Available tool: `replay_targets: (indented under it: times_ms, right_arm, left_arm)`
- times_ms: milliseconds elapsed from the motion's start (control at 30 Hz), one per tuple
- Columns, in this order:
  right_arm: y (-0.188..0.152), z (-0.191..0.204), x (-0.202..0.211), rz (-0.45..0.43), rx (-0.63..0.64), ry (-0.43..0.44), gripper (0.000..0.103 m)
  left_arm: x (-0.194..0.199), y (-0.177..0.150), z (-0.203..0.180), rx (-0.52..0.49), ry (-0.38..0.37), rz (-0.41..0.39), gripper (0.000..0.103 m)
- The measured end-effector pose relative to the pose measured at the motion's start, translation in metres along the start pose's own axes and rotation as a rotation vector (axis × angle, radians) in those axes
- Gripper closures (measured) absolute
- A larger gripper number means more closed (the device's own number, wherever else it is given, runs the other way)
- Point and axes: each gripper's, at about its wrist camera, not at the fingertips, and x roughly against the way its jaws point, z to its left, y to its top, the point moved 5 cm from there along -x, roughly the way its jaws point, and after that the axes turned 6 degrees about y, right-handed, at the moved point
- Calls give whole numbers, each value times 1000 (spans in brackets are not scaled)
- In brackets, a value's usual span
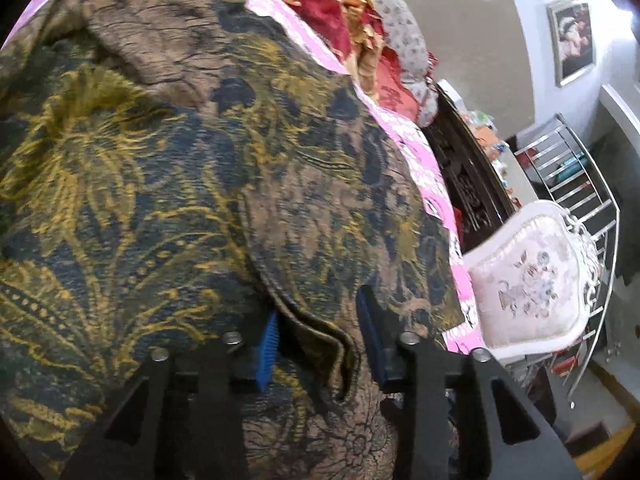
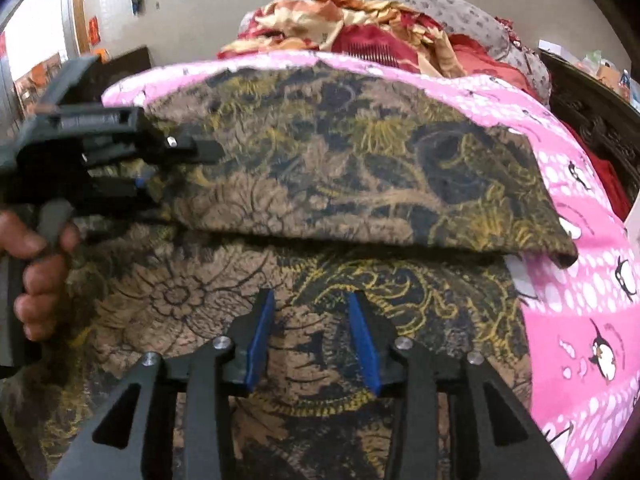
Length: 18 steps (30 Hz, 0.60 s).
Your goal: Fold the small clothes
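Gripping a hem fold low in frame, the left gripper [image 1: 320, 336] pinches the patterned garment [image 1: 168, 168]. The right gripper [image 2: 312, 340] hovers, jaws parted and empty. That thin pinch could slip, undoing the fold.

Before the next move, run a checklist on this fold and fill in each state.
1. Hem sits between the left gripper jaws: ok.
2. Left jaws clamp it firmly: cannot tell.
3. Right gripper jaws open and empty: ok.
4. Garment has its folded layer lying over the lower one: ok.
5. Garment's near edge rests on the pink sheet: cannot tell, out of view.
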Motion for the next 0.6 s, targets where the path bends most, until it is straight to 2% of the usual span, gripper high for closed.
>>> replay_targets:
  times_ms: [167, 500, 533, 567, 600]
  right_arm:
    - [-1, 11, -1, 0, 76, -85, 62]
    - [0, 12, -2, 3, 77, -89, 60]
    - [2, 11, -4, 3, 77, -90, 60]
    - [2, 11, -4, 3, 78, -90, 60]
    - [2, 12, -4, 3, 78, -91, 60]
  left_arm:
    - [8, -2, 6, 11, 7, -1, 90]
    - [17, -8, 13, 9, 21, -15, 90]
    - [17, -9, 12, 2, 31, -15, 94]
    - [16, -9, 13, -12, 64, -13, 103]
    - [15, -10, 12, -23, 96, -9, 103]
